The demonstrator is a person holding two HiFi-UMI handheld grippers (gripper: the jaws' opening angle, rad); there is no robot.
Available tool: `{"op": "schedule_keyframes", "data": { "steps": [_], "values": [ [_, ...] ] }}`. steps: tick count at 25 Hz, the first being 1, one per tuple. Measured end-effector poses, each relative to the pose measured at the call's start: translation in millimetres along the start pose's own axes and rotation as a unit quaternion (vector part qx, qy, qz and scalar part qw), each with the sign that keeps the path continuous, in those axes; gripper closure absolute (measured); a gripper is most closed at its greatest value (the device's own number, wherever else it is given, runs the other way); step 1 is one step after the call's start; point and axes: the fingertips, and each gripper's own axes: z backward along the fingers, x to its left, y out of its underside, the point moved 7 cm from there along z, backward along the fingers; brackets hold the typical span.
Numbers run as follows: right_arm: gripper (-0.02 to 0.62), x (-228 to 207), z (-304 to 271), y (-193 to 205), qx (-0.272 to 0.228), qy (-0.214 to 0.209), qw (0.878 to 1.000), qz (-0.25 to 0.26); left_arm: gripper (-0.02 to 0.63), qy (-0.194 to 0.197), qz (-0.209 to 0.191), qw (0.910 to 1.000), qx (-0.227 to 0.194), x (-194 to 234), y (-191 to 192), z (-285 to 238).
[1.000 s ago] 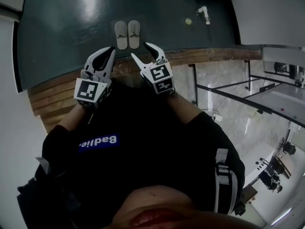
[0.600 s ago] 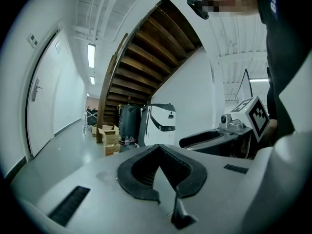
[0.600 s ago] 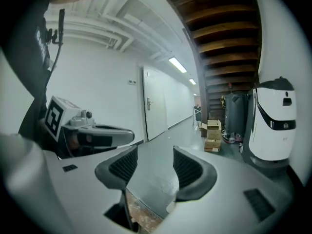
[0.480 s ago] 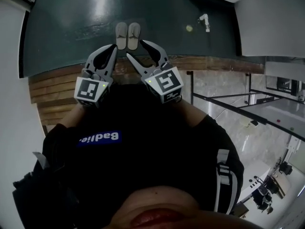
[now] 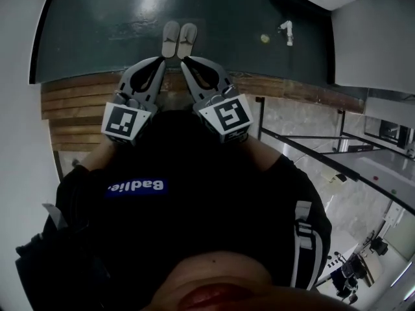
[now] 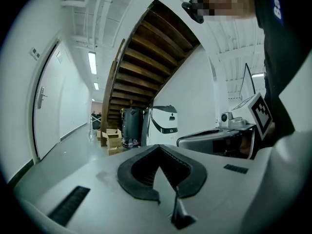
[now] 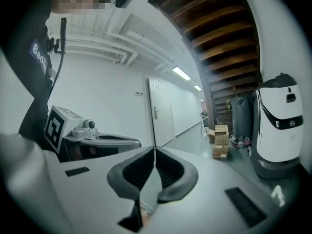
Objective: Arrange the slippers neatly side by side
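**Slippers paired on the floor, both grippers narrow and empty**

At twelve o'clock in the head view: two grey slippers (image 5: 179,39), side by side and close together on the dark green floor (image 5: 97,24). Toward one o'clock of them, on the same floor, a small yellow-green thing (image 5: 264,38) and just beside it a small white object (image 5: 286,30).

Below the pair, over the wooden step (image 5: 71,105): left gripper (image 5: 160,61) at eleven o'clock from the person's chest, right gripper (image 5: 184,61) at one o'clock, tips leaning toward each other, neither touching a slipper.

Left jaws pressed together tip to tip, nothing between. Right jaws closing, tips all but meeting, nothing between.

Ahead of the left jaws, at twelve o'clock: a wooden staircase (image 6: 146,57), with cardboard boxes (image 6: 111,139) at its foot. At three o'clock of the right gripper view: a tall white machine (image 7: 280,126).
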Motion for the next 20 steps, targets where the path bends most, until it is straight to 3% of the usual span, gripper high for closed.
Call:
{"op": "schedule_keyframes", "data": {
  "steps": [9,20],
  "values": [
    [0.595,16.7,-11.3,6.9,0.001,0.004,1.0,-0.018,0.604,0.035,-0.028,0.999,0.001,7.8,-3.3,7.8],
    [0.595,32.7,-31.6,1.4,-0.01,-0.001,1.0,0.015,0.604,0.05,-0.036,0.9981,0.003,27.9,-5.0,14.1]
  ]
}}
